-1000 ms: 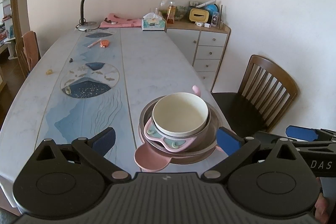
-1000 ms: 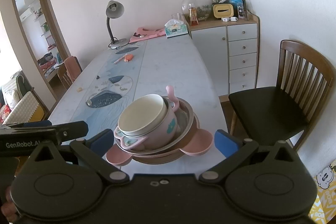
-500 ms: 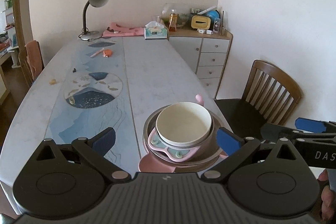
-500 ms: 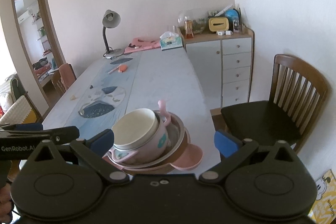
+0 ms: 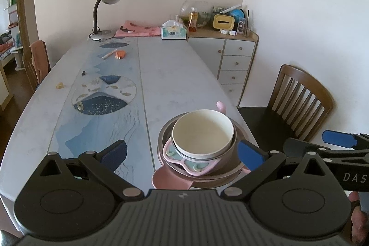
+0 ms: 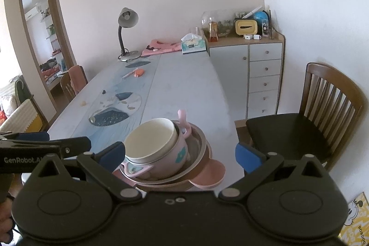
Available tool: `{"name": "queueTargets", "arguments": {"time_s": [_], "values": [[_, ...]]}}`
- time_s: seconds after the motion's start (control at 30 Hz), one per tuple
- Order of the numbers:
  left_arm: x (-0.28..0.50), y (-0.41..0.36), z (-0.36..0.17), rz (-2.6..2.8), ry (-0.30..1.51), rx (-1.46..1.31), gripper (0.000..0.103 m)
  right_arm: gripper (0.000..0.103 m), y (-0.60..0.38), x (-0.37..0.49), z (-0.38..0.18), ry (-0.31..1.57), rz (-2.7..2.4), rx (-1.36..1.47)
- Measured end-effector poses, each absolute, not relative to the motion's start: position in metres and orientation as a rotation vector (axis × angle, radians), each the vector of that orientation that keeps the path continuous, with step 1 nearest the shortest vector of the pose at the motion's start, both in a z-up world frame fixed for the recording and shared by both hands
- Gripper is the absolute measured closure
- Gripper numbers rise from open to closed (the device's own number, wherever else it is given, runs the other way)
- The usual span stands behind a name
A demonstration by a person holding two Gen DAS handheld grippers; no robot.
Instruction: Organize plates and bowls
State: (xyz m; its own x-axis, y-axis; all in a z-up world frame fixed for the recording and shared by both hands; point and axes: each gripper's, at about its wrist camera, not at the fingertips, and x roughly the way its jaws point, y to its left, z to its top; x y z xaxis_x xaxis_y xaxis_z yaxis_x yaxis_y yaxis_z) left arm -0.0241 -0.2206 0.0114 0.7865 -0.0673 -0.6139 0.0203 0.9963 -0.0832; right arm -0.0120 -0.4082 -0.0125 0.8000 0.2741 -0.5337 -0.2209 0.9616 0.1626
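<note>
Stacked at the near right edge of the grey table [image 5: 175,75]: cream bowl [image 5: 203,131] nested in a pink eared bowl [image 5: 196,165], inside a steel bowl [image 6: 198,149], on a pink plate [image 5: 170,179]. Left gripper [image 5: 182,153] spread wide, empty, stack ahead between the blue pads, nearer the right one, touching neither. Right gripper [image 6: 180,155] likewise spread, empty, stack between its jaws, close by the left pad [image 6: 114,155]. Wooden chair [image 6: 322,112] just right.

both grippers [image 5: 182,152] [image 6: 180,152] drawn back from bowl stack [image 5: 203,144].
</note>
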Motion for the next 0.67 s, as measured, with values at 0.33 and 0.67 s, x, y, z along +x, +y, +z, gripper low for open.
{"name": "queueTargets", "arguments": {"time_s": [0.33, 0.67], "values": [[-0.0218, -0.2227, 0.0042, -0.061, 0.699, -0.099, 0.0, 0.001, -0.4106, -0.0099, -0.014, 0.603, 0.274, 0.092], [-0.0205, -0.2249, 0.0036, -0.056, 0.699, -0.111, 0.0, 0.001, -0.4111, -0.0101, -0.0142, 0.603, 0.276, 0.091]]}}
